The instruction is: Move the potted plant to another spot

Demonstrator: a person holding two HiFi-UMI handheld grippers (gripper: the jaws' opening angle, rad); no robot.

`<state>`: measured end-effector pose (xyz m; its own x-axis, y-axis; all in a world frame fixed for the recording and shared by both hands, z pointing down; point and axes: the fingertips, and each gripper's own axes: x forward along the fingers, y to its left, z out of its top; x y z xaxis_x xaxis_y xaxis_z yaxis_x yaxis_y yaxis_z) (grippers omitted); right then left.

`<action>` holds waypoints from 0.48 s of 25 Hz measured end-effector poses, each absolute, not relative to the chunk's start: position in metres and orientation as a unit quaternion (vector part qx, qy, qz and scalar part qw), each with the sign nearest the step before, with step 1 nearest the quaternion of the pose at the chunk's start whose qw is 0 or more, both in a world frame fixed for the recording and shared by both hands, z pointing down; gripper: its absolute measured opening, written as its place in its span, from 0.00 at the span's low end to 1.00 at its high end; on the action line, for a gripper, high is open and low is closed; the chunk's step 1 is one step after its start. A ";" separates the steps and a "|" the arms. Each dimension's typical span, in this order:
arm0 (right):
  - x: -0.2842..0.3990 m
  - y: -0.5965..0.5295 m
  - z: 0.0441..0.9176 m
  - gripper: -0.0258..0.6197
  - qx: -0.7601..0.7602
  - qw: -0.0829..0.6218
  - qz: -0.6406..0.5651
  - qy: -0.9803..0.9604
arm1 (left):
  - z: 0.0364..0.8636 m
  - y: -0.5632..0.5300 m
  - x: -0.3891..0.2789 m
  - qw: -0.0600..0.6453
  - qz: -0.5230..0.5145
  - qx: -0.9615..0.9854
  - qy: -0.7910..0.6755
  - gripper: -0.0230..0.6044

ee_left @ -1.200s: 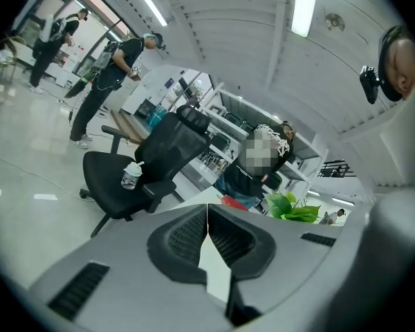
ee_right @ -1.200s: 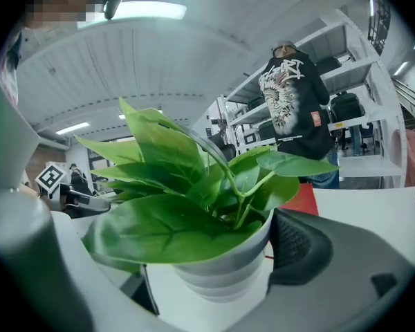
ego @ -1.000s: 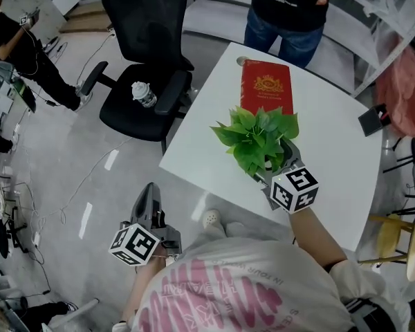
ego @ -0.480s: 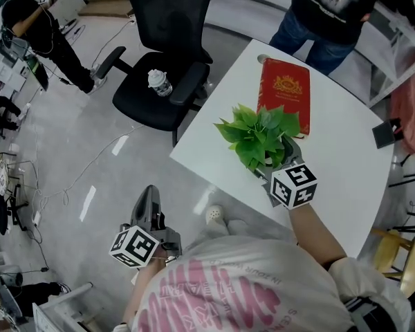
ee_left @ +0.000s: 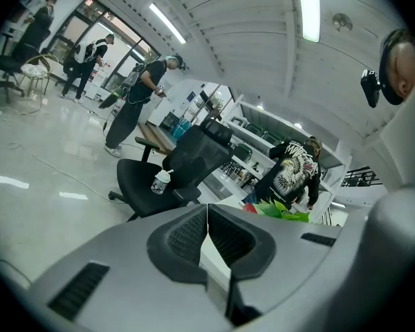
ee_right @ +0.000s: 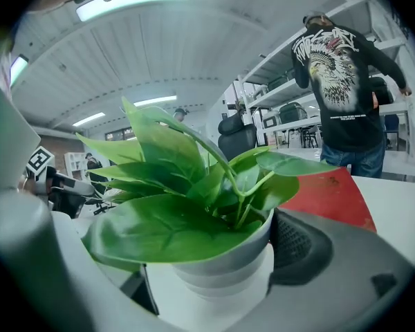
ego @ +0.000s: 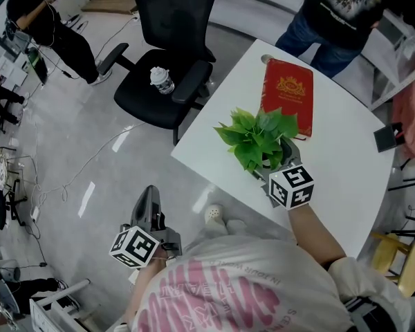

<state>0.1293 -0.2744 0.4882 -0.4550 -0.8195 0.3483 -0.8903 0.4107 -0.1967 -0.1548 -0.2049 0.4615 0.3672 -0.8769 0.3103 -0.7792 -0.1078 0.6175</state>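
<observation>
The potted plant (ego: 258, 138), green leaves in a small white pot (ee_right: 221, 268), stands near the front edge of the white table (ego: 339, 158). My right gripper (ego: 273, 166) reaches in from the near side, and its jaws sit on both sides of the pot, shut on it. Leaves hide the pot in the head view. My left gripper (ego: 149, 209) hangs low over the floor, left of the table, with its jaws pressed together and nothing between them. In the left gripper view the plant (ee_left: 285, 211) shows far off.
A red book (ego: 288, 94) lies just behind the plant. A black office chair (ego: 167, 54) with a bottle (ego: 162, 81) on its seat stands at the table's left corner. A person in a dark shirt (ego: 339, 12) stands at the far side. Cables trail on the floor.
The head camera has shifted, so the table and chair sit a little differently in view. My right gripper stays on the pot. The left gripper has not moved.
</observation>
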 end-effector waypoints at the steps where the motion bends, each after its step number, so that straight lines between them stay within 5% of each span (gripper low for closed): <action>1: 0.130 -0.274 0.489 0.86 0.513 0.100 0.179 -0.834 | 0.461 -0.205 -0.155 0.366 -0.067 0.741 -0.559 0.08; 12: 0.125 -0.279 0.495 0.86 0.516 0.110 0.182 -0.830 | 0.463 -0.211 -0.160 0.369 -0.062 0.741 -0.557 0.08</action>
<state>0.1255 -0.2787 0.4953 -0.4429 -0.8163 0.3707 -0.8966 0.4008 -0.1885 -0.1597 -0.2115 0.4626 0.3711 -0.8721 0.3191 -0.7800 -0.1062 0.6167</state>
